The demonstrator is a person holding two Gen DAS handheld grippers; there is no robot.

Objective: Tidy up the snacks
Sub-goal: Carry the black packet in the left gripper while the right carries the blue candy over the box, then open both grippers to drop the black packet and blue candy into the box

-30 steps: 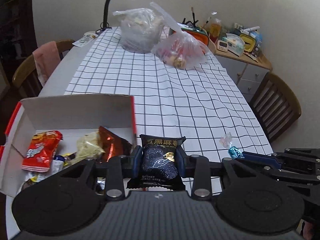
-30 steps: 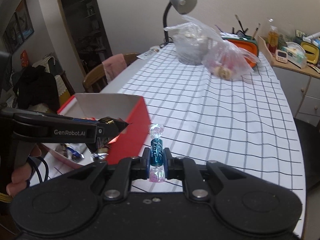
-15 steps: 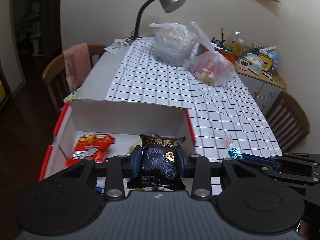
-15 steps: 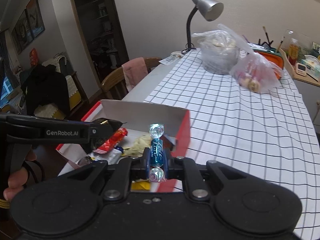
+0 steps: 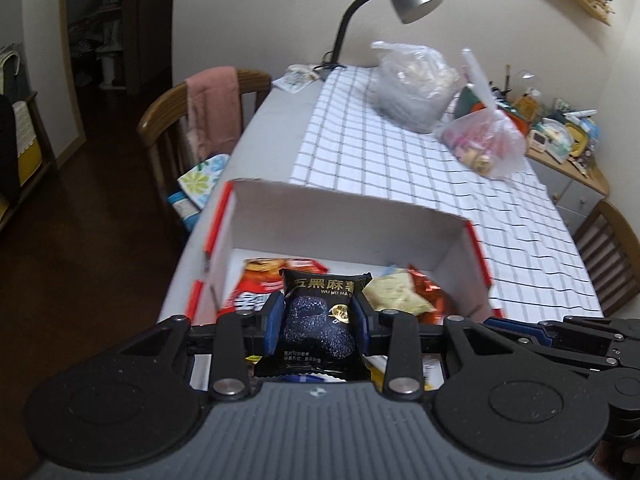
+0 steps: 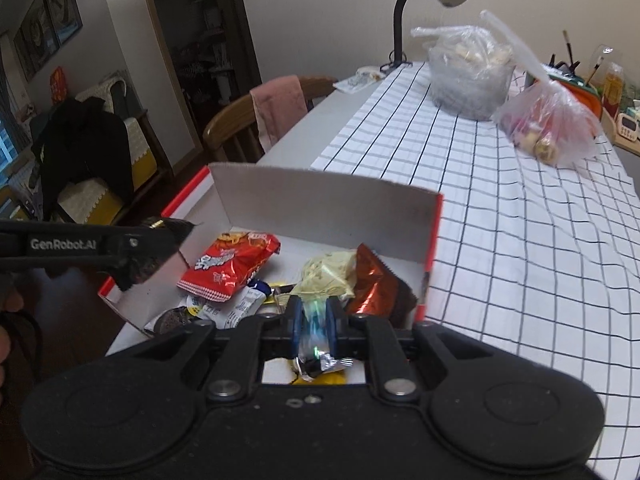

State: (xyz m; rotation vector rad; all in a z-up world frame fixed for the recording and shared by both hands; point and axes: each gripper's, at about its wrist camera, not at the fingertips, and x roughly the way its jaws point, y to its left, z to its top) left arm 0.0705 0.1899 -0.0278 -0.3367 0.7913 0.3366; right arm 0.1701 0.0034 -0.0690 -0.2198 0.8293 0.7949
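1. Left wrist view: left gripper [image 5: 318, 322] clenched on a black snack packet [image 5: 319, 320], pads pressing both its sides; packet hangs over the near half of the box [image 5: 352, 222].
2. Right wrist view: right gripper [image 6: 315, 326] clamped tight on a blue wrapped candy [image 6: 314, 330], blurred, over the box's near right corner.
3. Box contents: red bag [image 6: 230, 266], pale packet [image 6: 328, 276], brown foil bag [image 6: 376, 284], small wrappers beneath.
4. Advice: release only with each item clearly inside the walls; the candy sits close to the right wall, so shift it inward first.
5. Advice: keep the two grippers apart; lower slightly before opening, so nothing bounces out.
6. Surroundings: checked cloth [image 6: 500, 208], far plastic bags [image 5: 412, 84].
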